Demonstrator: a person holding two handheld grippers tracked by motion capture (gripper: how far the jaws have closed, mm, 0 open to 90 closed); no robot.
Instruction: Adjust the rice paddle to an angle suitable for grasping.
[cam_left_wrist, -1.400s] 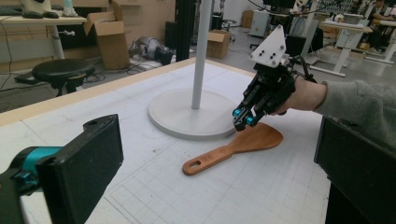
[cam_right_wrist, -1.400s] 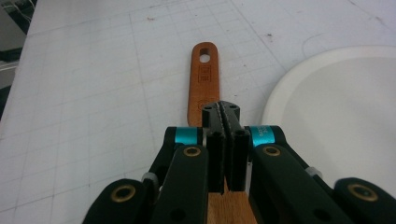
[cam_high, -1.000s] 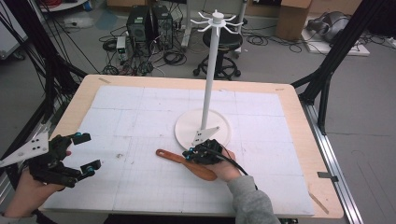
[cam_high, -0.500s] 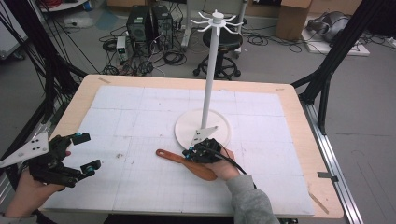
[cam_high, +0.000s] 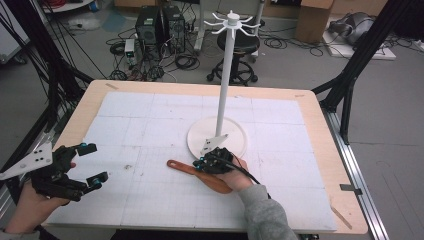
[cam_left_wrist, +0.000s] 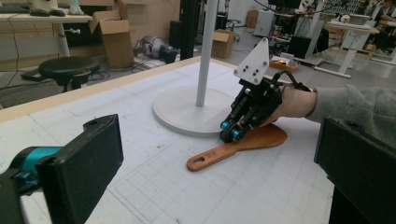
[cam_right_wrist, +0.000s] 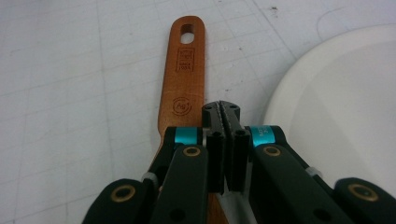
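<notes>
Wooden spatula (cam_high: 200, 174) lying flat on the table (cam_high: 150, 130)

Left gripper (cam_high: 92, 162) is held released at the near left; the holed, stamped handle is seen, its blade partly hidden under the clenched, empty right gripper (cam_high: 200, 161) beside the stand base (cam_high: 235, 131).

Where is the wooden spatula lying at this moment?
In the high view, the wooden spatula lies flat on the white mat, just in front of the stand's round base, under the right gripper.

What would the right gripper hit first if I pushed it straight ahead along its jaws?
Probably the wooden spatula: the right gripper, jaws shut, points low along its handle. The white stand base lies off to one side.
</notes>
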